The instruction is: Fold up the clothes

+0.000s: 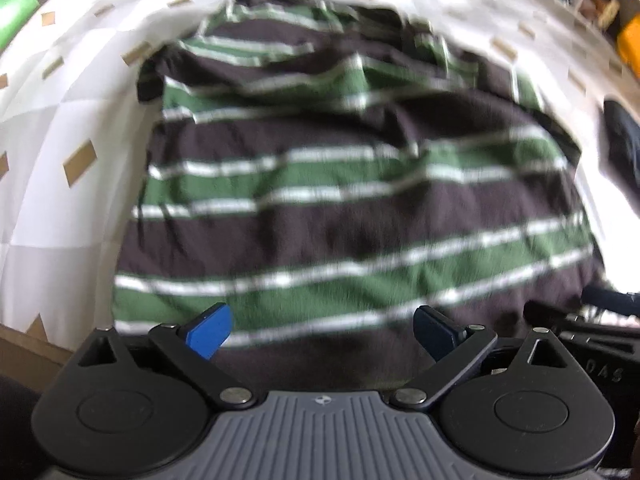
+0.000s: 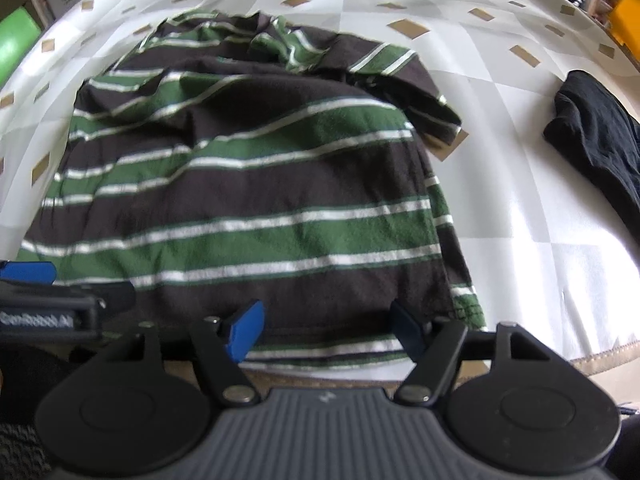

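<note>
Above the striped shirt (image 2: 248, 184), both tools down-tilted.

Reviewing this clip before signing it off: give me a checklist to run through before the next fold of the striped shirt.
1. Left gripper empty, fingers apart: ok.
2. Right gripper empty, fingers apart: ok.
3. Both grippers over the shirt's near hem: ok.
4. Shirt flat: not ok, the far end is bunched.
5. Side already folded in: the right edge looks doubled over; the left, cannot tell.
6. Black garment apart from the shirt: ok.
7. Shirt fully on the tablecloth: ok at the near edge.
</note>
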A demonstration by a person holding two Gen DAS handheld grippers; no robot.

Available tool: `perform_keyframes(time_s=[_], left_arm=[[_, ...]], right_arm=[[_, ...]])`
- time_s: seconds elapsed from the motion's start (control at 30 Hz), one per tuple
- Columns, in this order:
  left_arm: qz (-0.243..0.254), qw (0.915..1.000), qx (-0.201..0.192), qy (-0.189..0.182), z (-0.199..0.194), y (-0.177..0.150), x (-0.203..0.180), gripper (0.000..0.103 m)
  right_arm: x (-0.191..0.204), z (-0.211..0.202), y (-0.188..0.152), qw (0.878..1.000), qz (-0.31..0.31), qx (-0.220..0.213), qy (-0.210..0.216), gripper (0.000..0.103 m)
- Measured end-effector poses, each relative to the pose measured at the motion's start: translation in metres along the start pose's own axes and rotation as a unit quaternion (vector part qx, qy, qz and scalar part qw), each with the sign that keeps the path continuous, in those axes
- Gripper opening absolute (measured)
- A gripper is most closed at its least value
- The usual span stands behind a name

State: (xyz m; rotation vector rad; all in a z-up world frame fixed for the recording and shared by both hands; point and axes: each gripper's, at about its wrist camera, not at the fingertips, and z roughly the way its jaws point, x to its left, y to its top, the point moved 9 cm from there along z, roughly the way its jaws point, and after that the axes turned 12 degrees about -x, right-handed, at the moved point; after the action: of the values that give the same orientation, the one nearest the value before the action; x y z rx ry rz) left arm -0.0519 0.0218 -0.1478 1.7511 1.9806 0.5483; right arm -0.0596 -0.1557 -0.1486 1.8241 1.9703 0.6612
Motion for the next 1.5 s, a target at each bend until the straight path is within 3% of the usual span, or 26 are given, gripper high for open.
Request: perform_keyframes(time_s=[0.13, 0.4, 0.63, 1.0, 1.37, 1.5], left_arm=[[-0.008, 0.9997, -0.02, 0.009, 0.0, 0.01, 0.004, 0.097], [-0.029, 0.9993, 0.005, 0.022, 0.012, 0.004, 0.011, 0.097], [0.002, 0.9992, 0.02, 0.035, 0.016, -0.004, 0.006, 0.098], [0.016, 0.999, 0.034, 0.024, 0.015, -0.012, 0.001, 0.103], [0.007, 0.9983, 0.052, 0.027, 0.013, -0.015, 0.001, 0.103], [-0.012, 0.9982, 0.053, 0.026, 0.01, -0.014, 0.002, 0.102]], right_arm=[[-0.002, -0.001, 0.01, 0.999, 0.011, -0.034, 0.0, 0.068], [0.003, 0.009, 0.017, 0.997, -0.013, -0.065, -0.031, 0.07], [-0.002, 0.014, 0.01, 0.998, 0.024, -0.049, -0.043, 0.077], [0.005, 0.014, -0.004, 1.0, -0.001, 0.0, -0.021, 0.097], [0.008, 0.005, -0.009, 0.999, -0.015, 0.025, -0.028, 0.093], [0.008, -0.002, -0.004, 0.998, -0.034, 0.01, -0.042, 0.093]])
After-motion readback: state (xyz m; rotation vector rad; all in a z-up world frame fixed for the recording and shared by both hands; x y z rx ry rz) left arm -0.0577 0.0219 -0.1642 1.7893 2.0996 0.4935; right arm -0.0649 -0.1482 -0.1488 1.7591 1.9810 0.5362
